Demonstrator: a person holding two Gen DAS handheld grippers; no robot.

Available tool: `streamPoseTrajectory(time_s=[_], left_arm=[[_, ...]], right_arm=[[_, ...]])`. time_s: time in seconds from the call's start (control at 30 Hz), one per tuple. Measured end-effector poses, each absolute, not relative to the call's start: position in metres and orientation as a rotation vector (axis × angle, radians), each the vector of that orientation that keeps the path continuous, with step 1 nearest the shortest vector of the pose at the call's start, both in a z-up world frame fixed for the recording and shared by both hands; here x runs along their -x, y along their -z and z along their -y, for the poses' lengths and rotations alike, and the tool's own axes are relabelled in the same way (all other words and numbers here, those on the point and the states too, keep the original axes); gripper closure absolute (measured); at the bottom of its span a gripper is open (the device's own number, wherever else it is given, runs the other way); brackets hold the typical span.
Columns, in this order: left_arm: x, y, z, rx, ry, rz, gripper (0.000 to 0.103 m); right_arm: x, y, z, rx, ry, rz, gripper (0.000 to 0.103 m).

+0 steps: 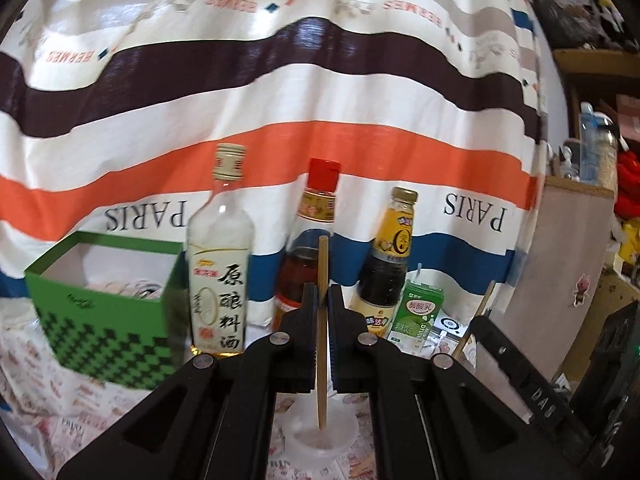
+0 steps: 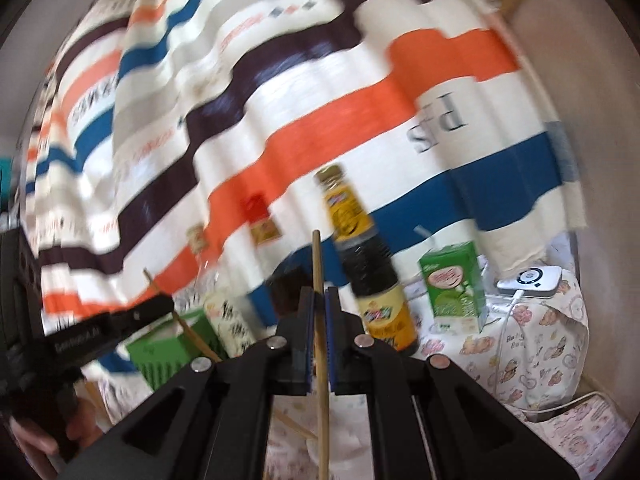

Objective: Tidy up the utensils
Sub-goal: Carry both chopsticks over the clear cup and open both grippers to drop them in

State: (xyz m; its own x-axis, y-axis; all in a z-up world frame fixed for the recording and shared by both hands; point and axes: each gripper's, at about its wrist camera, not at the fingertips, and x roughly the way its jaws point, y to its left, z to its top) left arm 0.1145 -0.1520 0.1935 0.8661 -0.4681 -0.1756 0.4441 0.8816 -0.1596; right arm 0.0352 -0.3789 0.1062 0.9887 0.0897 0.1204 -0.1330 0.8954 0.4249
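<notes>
My left gripper (image 1: 322,292) is shut on a wooden chopstick (image 1: 322,260) that stands upright between its pads. The stick's lower end hangs over a translucent white cup (image 1: 320,448) on the table. My right gripper (image 2: 319,294) is shut on a second chopstick (image 2: 318,256), also nearly upright. The left wrist view shows the right gripper (image 1: 480,320) at the right with its chopstick (image 1: 478,312). In the blurred right wrist view the left gripper (image 2: 164,304) is at the left with its chopstick (image 2: 188,328).
Along the striped curtain (image 1: 320,100) stand a green box (image 1: 104,320), a clear wine bottle (image 1: 220,264), a red-capped bottle (image 1: 316,216), a dark sauce bottle (image 1: 388,268) and a green carton (image 1: 420,316). A white device (image 2: 528,280) lies at the right. A hand (image 2: 40,440) shows at the lower left.
</notes>
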Motion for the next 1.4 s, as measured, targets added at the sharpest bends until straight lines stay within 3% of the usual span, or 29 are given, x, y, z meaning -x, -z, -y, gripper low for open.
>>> streamPoseTrajectory(time_s=[0.6,0.7,0.73,0.83,0.87,0.93,1.17,1.4], left_arm=[[-0.154,-0.104,0.174,0.051,0.472,-0.422,0.099],[-0.151,-0.101,0.166,0.118,0.495,-0.413,0.081],[-0.151,-0.102,0.164,0.136,0.503,-0.411,0.069],[-0.142,-0.106,0.154,0.142,0.491,-0.378,0.061],[-0.137,-0.108,0.151,0.139,0.488,-0.366,0.05],[-0.126,-0.112,0.141,0.138,0.459,-0.331,0.041],[-0.091,-0.112,0.098,0.116,0.305,-0.267,0.027],[-0.065,-0.088,0.062,0.052,0.165,-0.251,0.02]], right_arm=[[-0.069,-0.051,0.456,-0.931,-0.07,0.057,0.098],[-0.07,-0.05,0.462,-0.945,-0.062,0.064,0.098],[-0.07,-0.049,0.464,-0.953,-0.056,0.065,0.098],[-0.069,-0.047,0.466,-0.948,-0.01,0.077,0.098],[-0.069,-0.046,0.465,-0.937,0.006,0.08,0.098],[-0.072,-0.043,0.465,-0.927,0.017,0.075,0.098],[-0.091,-0.045,0.453,-0.813,-0.013,-0.016,0.098],[-0.105,-0.061,0.41,-0.604,-0.129,-0.133,0.098]])
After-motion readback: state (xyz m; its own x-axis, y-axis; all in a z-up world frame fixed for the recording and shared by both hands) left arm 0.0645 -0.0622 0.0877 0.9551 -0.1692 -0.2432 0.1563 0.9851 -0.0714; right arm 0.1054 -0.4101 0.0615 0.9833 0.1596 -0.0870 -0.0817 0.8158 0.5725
